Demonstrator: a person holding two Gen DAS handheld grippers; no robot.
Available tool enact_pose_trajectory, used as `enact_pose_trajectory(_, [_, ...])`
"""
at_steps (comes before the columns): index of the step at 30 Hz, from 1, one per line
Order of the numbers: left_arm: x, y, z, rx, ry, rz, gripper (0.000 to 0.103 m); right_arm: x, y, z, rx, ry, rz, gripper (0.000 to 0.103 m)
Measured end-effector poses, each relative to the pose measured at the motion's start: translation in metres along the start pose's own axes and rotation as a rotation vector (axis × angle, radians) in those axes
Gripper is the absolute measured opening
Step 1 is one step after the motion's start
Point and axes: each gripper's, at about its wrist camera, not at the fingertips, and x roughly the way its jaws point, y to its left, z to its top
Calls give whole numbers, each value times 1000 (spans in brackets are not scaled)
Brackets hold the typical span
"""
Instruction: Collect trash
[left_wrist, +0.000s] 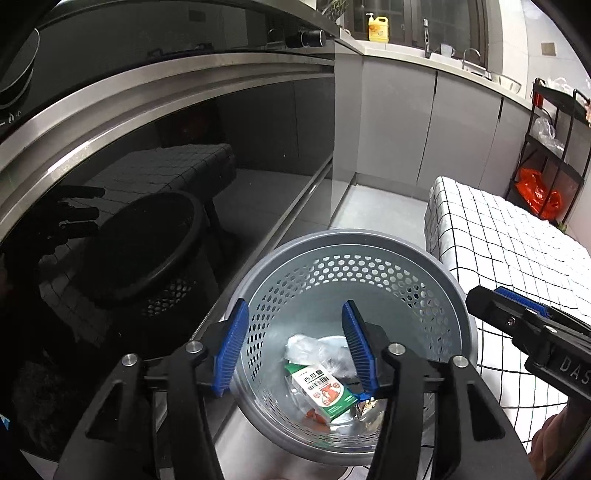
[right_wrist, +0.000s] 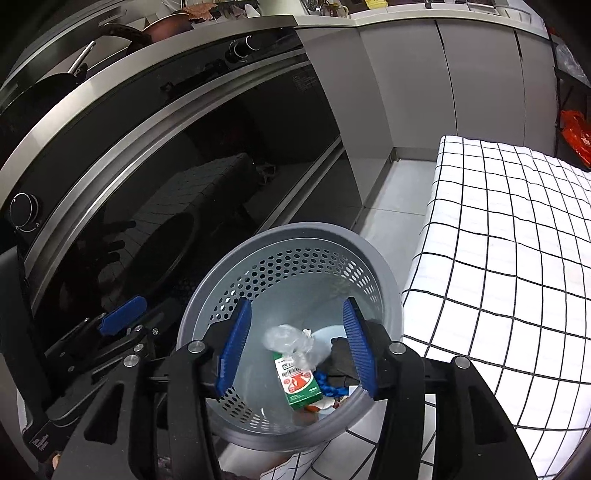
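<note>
A round grey plastic waste basket (left_wrist: 354, 258) stood on the pale tiled floor, its smooth rolled rim wide and its wall pierced with rows of hexagonal holes. It sat between a glossy black appliance front (left_wrist: 166, 166) on the left, banded with brushed steel strips, and a table draped in a white cloth (left_wrist: 509, 251) printed with a thin black grid on the right. The dark glass mirrored the basket and the checked cloth.

At the bottom of the basket lay the trash: a small green and white cardboard carton (left_wrist: 325, 393) with a barcode label and a red picture, lying flat; a crumpled wad of clear plastic film (left_wrist: 314, 349) just beyond it; and scraps of orange and foil at the near side. In the right wrist view a dark lump and a knobbly blue piece lay beside the carton (right_wrist: 299, 384).

The left gripper (left_wrist: 291, 347) hung above the basket mouth, its ribbed blue pads (left_wrist: 232, 354) spread wide and empty. The right gripper (right_wrist: 297, 350) was likewise spread apart over the basket (right_wrist: 288, 236), nothing between its pads (right_wrist: 356, 347). Each black tool showed at the edge of the other's view.

Far off, grey cabinet doors (left_wrist: 424, 122) ran under a pale counter bearing a yellow pump bottle (left_wrist: 378, 27).
</note>
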Motion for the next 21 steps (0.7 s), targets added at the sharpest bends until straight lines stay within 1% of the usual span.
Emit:
enact_pose_trajectory(4, [-3, 0, 1, -6, -12, -4, 57, -3, 0, -1, -4, -7, -9, 53])
enact_pose_trajectory(6, [-5, 1, 1, -12, -17, -8, 61, -5, 0, -1, -6, -13, -19, 56])
enact_pose_trajectory(7, [-6, 1, 1, -16, -21, -9, 64, -6, 0, -2, -8, -17, -23, 56])
enact_pose_trajectory(10, [-9, 2, 1, -22, -33, -11, 66, -8, 1, -2, -13, -24, -33, 56])
enact_pose_trajectory(12, [-11, 2, 1, -22, -43, -7, 69, -10, 2, -2, -15, -28, -39, 59])
enact_pose_trajectory(14, [-14, 2, 1, -21, -56, -2, 74, -12, 3, -3, -21, -32, -42, 64])
enact_pose_trajectory(16, [-17, 1, 0, -16, -72, 15, 77, -14, 5, -5, -28, -37, -53, 65])
enact_pose_trajectory(21, [-22, 1, 1, -11, -93, 19, 81, -23, 8, -11, -41, -54, -77, 68])
